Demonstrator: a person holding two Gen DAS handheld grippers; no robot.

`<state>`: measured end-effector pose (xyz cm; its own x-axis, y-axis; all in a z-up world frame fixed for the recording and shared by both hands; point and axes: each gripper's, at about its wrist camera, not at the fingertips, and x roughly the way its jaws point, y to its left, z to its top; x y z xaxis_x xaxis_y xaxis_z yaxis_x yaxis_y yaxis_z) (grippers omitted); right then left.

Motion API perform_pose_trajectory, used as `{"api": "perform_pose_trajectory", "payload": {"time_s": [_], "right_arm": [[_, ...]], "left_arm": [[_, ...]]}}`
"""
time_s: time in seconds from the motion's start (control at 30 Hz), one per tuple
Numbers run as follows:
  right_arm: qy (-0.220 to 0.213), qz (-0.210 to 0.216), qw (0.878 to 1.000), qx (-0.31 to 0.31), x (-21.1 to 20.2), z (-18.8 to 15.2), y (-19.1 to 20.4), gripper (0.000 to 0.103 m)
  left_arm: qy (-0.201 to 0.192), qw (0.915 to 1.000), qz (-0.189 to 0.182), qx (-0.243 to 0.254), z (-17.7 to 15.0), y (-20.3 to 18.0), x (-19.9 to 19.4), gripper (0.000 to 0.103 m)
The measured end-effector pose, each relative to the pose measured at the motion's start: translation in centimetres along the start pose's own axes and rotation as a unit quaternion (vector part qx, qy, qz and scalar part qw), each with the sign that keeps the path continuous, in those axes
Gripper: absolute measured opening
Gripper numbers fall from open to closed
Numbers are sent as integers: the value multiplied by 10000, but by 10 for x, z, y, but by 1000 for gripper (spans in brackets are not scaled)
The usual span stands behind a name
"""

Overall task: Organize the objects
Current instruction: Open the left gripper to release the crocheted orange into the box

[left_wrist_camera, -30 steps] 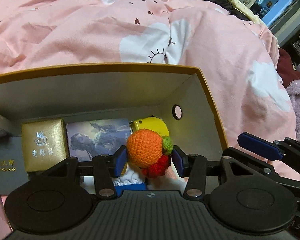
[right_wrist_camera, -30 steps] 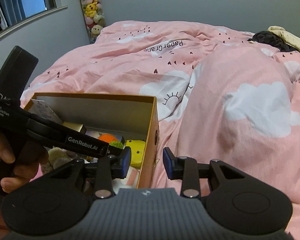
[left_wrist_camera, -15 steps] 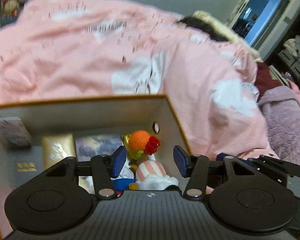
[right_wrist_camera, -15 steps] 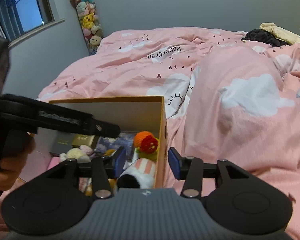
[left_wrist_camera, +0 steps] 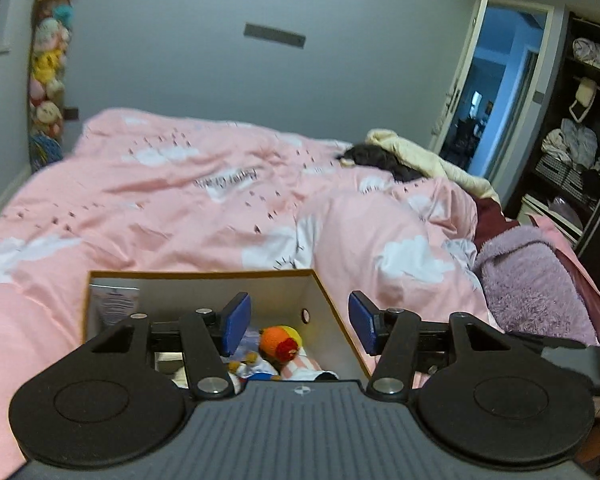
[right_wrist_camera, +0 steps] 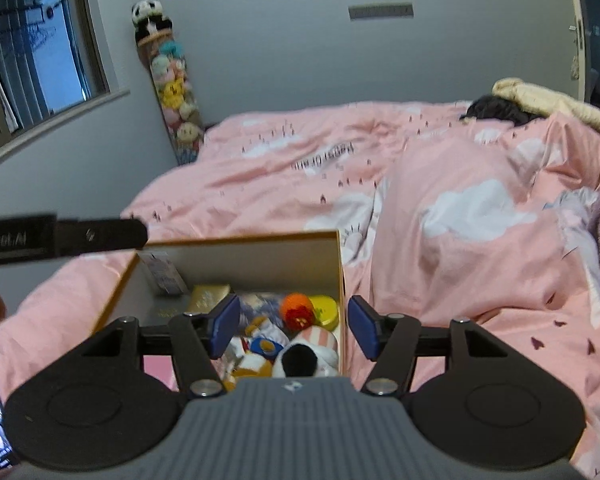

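Your left gripper [left_wrist_camera: 298, 326] hung above the open cardboard box [left_wrist_camera: 328, 300] that sat on the pink cloud-print duvet [left_wrist_camera: 180, 208]. Its blue pads [left_wrist_camera: 236, 322] stood well apart with nothing between them, and its jaws had just been opening wider. In that view, the crocheted orange ball with its red tuft [left_wrist_camera: 280, 342] lay in the box by the right wall, just below the small round hole in that wall, free of both pads. A striped pink-and-white plush [left_wrist_camera: 300, 368] lay just nearer you, touching the ball or very close to it; I could not tell which.

Your right gripper [right_wrist_camera: 292, 330] hovered over the box's near right corner. Its jaws had also just been opening, were spread wide and gripped nothing. From that side the box [right_wrist_camera: 340, 264] showed a gold case [right_wrist_camera: 210, 298] toward the far wall, the orange ball [right_wrist_camera: 298, 312] beside a yellow round tin [right_wrist_camera: 324, 310] at the right wall, and a jumble of small soft toys [right_wrist_camera: 260, 344] at the near end. A black pompom [right_wrist_camera: 298, 362] topped the striped plush there.

The body of your left gripper crossed the left edge of that view, above the box's far left corner. A purple fluffy blanket [left_wrist_camera: 536, 284] lay at the right edge of the bed.
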<state>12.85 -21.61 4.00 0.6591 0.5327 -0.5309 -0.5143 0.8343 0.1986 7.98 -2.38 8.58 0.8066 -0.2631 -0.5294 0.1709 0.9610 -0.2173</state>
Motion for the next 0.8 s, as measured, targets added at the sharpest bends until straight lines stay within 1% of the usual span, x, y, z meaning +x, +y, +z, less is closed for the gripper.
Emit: {"api": "perform_pose_trajectory", "payload": {"time_s": [0.17, 0.23, 0.27, 0.3, 0.43, 0.47, 0.5, 0.63, 0.67, 0.8], "right_arm": [[-423, 28, 9991, 83, -25, 1, 12, 64], [-576, 48, 9983, 88, -33, 0, 16, 69], [-636, 57, 9979, 72, -35, -1, 19, 70], [-686, 52, 9976, 34, -38, -3, 22, 72], [-708, -95, 9973, -158, -45, -13, 36, 74], [-687, -118, 9974, -206, -45, -15, 39, 76], [-651, -127, 9974, -265, -43, -19, 41, 79], [-440, -163, 9980, -427, -34, -34, 51, 85], [-358, -177, 9981, -469, -30, -38, 52, 85], [-102, -252, 9985, -467, -13, -52, 53, 89]], "left_arm": [[-166, 9988, 193, 420, -12, -7, -25, 67], [-163, 9984, 270, 471, -17, -5, -34, 70], [-159, 9983, 313, 462, -20, -4, -35, 74], [-145, 9982, 362, 462, -23, -3, -37, 78], [-132, 9967, 597, 540, -38, 2, -44, 79], [-142, 9963, 662, 522, -42, 4, -45, 81], [-164, 9960, 730, 481, -46, 7, -46, 83], [-152, 9948, 983, 224, -61, 19, -50, 86], [-128, 9943, 1042, 168, -65, 22, -50, 91], [4, 9890, 1482, 40, -83, 32, -46, 92]]}}
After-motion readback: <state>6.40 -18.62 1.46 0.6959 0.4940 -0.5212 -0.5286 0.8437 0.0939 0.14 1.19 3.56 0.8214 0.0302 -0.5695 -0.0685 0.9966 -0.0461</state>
